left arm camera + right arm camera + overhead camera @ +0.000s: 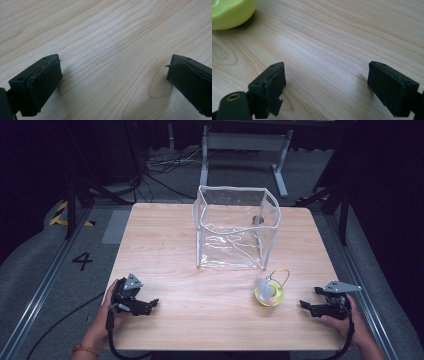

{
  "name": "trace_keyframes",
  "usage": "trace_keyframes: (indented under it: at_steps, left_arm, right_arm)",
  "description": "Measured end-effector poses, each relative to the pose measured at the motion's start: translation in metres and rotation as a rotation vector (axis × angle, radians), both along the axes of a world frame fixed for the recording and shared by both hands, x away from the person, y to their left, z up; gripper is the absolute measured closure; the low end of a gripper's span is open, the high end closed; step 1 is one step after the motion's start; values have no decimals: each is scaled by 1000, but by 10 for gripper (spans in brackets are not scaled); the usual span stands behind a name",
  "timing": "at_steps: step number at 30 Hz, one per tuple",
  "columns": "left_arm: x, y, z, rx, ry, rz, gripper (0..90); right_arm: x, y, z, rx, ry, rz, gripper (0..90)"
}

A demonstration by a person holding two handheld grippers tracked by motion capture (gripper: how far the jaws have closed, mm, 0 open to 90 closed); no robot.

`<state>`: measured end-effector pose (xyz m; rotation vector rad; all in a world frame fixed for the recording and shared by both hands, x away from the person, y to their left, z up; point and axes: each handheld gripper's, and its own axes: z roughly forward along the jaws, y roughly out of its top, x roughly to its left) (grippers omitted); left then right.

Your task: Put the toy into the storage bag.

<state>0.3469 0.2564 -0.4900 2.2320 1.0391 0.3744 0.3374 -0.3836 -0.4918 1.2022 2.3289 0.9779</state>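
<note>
Clear plastic bag (235, 227) upright on table (165, 245); contents unclear.

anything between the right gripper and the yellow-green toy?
Nothing. In the high view only bare table separates the right gripper from the yellow-green toy. The right gripper view agrees: plain wood runs from its open jaws to the toy's edge.

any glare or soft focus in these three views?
High view: glare streaks on the clear bag, surroundings very dark, table evenly lit. Left gripper view: pale sheen on the wood between the open left tongs, jaws slightly soft. Right gripper view: yellow-green object blurred at the corner; right tongs cast soft shadows.
</note>
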Motion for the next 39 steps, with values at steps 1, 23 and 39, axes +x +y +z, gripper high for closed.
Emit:
trace_keyframes:
  at_steps: [1,23,39]
  left_arm:
    - [0,0,0,1,0,-2,1]
    - [-2,1,0,4,-2,5,5]
    - [-3,1,0,1,-4,14,5]
  right_arm:
    - [1,0,1,-4,5,5,152]
    - [0,18,46,-124,55,161,227]
    - [-3,61,108,-198,-9,293,285]
